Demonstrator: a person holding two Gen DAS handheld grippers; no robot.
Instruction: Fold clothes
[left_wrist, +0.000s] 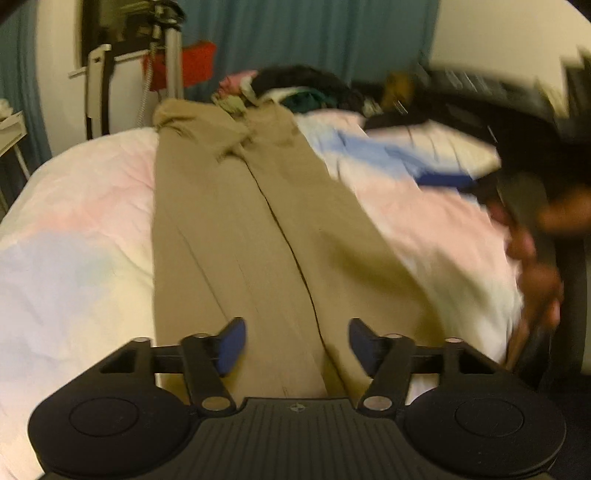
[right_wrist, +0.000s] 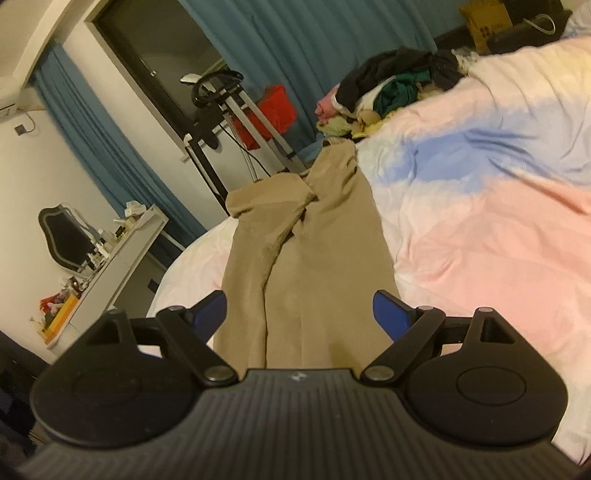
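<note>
Trousers (left_wrist: 236, 221) flat on bedspread (left_wrist: 74, 229) (unfolded).

Left gripper (left_wrist: 297, 345) angled downward, fingers (left_wrist: 232, 345) spread, nothing between; right gripper (right_wrist: 300, 315) likewise, fingers wide apart

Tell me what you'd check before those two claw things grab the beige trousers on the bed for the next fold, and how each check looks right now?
1. Left gripper open, nothing between its pads: ok.
2. Right gripper open and empty: ok.
3. Beige trousers lying lengthwise on the bedspread, legs side by side: ok.
4. Trousers smooth: not ok, the far end is bunched and creased.
5. Pile of other clothes clear of the trousers: cannot tell, it sits right at their far end.
6. Near hems lined up: cannot tell, hidden under the grippers.
</note>
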